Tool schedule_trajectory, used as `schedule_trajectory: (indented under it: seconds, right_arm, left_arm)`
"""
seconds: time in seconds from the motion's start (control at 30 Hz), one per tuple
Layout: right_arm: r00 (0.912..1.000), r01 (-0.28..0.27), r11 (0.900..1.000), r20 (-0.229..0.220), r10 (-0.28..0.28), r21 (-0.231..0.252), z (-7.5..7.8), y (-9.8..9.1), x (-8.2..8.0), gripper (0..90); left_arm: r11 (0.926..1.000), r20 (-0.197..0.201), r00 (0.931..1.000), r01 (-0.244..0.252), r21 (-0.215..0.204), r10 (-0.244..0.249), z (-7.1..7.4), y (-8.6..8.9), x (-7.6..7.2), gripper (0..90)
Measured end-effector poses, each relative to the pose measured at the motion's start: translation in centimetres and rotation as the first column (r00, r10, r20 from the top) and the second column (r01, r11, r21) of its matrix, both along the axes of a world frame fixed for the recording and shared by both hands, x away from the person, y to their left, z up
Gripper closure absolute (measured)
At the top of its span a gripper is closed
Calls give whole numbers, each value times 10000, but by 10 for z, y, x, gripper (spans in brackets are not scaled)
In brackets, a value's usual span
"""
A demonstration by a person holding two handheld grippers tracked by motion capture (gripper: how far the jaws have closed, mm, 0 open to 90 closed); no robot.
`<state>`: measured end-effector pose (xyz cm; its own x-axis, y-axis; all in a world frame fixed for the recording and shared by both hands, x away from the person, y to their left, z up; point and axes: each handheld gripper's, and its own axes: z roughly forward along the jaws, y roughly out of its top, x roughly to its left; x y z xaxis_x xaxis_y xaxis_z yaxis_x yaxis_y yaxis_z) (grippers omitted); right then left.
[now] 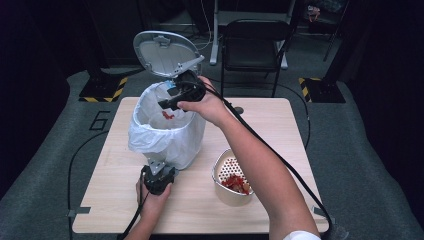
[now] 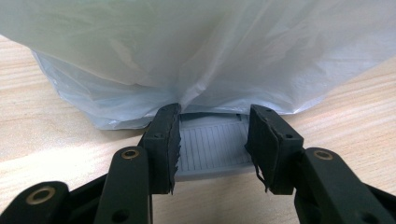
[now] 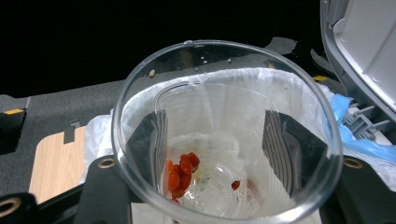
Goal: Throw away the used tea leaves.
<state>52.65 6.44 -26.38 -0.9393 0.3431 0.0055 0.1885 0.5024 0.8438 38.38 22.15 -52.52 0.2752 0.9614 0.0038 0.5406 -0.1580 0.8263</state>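
A clear plastic cup (image 3: 227, 135), tipped over the mouth of a small grey pedal bin (image 1: 170, 130), sits clamped between the jaws of the right claw (image 1: 172, 102); in the right gripper view both black jaws press against the cup's wall from outside, and a few red scraps (image 3: 181, 172) cling to its bottom; in the high view a red piece (image 1: 168, 115) shows inside the bin's white liner bag (image 1: 150, 137), directly below the cup; the person's right hand (image 1: 207, 105) reaches across from the near right to hold that claw above the opening; the bin's grey lid (image 1: 162, 52) stands raised behind it, and a strip of blue (image 3: 359, 140) shows by the hinge; at the foot of the bin, near the front edge of the wooden surface (image 1: 280, 130), the left claw (image 2: 212, 140) stands parted, its two jaws set either side of the ribbed grey pedal (image 2: 210, 149), which lies between them under the bag's overhang; whether the jaws touch the pedal's sides cannot be told; the left hand (image 1: 152, 197) grips that tool from below; to the right of the bin, well apart from it, a cream perforated basket (image 1: 231, 181) rests on the surface holding more red scraps; black cables (image 1: 280, 160) trail from both tools; a dark chair (image 1: 252, 50) stands beyond the surface on grey floor.
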Motion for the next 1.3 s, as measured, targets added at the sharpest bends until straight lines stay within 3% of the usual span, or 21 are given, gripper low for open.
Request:
schedule_trajectory:
  seconds: [0.07, 0.1, 0.2, 0.33, 0.6, 0.7, 0.9, 0.93, 1.03, 1.3]
  right_arm:
    - [10000, 55, 9999, 13, -55, 88, -2, 2, 1, 378]
    - [9999, 140, 9996, 83, -142, 238, -5, 4, 2, 281]
    - [9975, 646, 9977, 285, -652, 228, -9, 8, 0, 102]
    - [9967, 744, 9970, 304, -750, 212, -10, 10, -2, 7]
    - [9971, 530, 9986, 542, -531, 36, 0, 2, -12, 51]
    - [9965, 438, 9989, 710, -447, 146, 5, -8, -18, 158]
    - [9951, 88, 9999, 980, -96, 86, 15, -30, -34, 254]
    - [9950, 47, 10000, 1002, -52, 45, 16, -32, -35, 256]
    - [9942, -51, 9999, 1074, 64, -130, 18, -41, -38, 264]
    - [9921, 182, 9991, 1245, -132, -385, 22, -69, -50, 278]
  left_arm:
    - [10000, -32, 10000, 31, 46, -31, 0, 0, 0, 540]
    - [10000, -34, 10000, 20, 29, -20, 0, 0, 0, 540]
    - [10000, -19, 10000, 9, 20, -9, 0, 0, 0, 540]
    - [10000, -26, 10000, 28, 47, -27, 0, 0, 0, 540]
    - [10000, -8, 10000, 16, 19, -16, 0, 0, 0, 540]
    - [10000, -26, 10000, 24, -13, -24, 0, 0, 0, 540]
    - [10000, 113, 9999, -25, 69, 24, -1, 0, 0, 540]
    - [9999, 74, 10000, -30, -125, 31, -1, -1, -2, 540]
    - [9999, -98, 9999, 116, -35, -117, 0, 1, -2, 540]
    - [9999, -16, 9999, 166, -33, -166, 0, 2, -3, 539]
